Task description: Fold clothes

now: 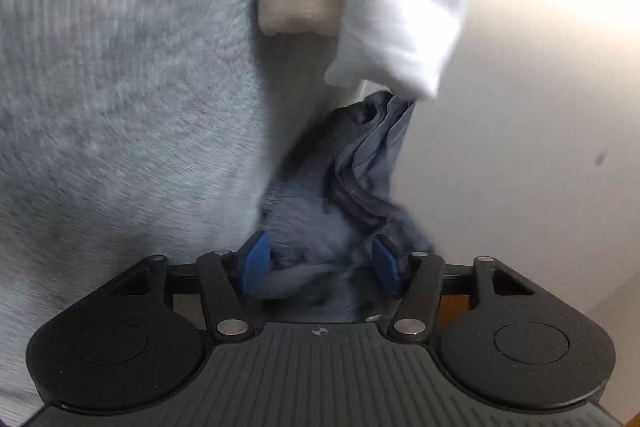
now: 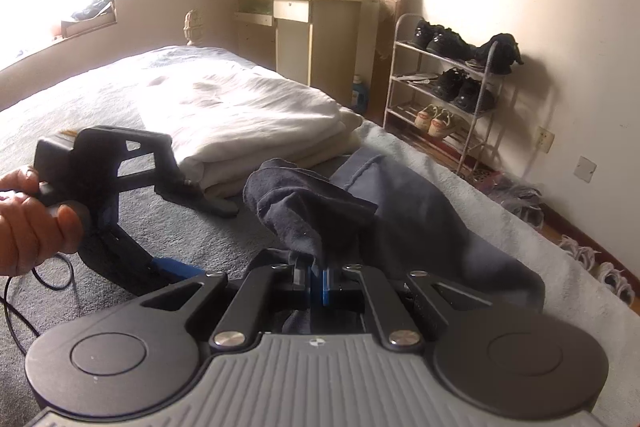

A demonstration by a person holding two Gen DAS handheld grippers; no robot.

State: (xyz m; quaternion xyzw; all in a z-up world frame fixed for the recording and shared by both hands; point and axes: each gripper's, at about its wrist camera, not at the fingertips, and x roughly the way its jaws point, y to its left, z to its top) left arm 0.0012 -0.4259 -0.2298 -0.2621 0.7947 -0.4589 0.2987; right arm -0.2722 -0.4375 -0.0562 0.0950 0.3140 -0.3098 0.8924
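While pinched, garment (image 2: pixel 304 223) in right hand-held gripper (image 2: pixel 318 283)

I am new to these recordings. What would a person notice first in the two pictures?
The dark blue garment on the grey bed cover draws the eye first; the right gripper is shut on its edge. Behind it lie folded white clothes. The left gripper stands open around bunched blue cloth.

on the bed (image 2: pixel 120 99), the folded stack (image 2: pixel 248 119) sits mid-frame, the crumpled garment (image 2: pixel 400 211) right and below it. desk (image 2: pixel 312 27) behind at upper centre, shoe rack (image 2: pixel 448 83) at right.
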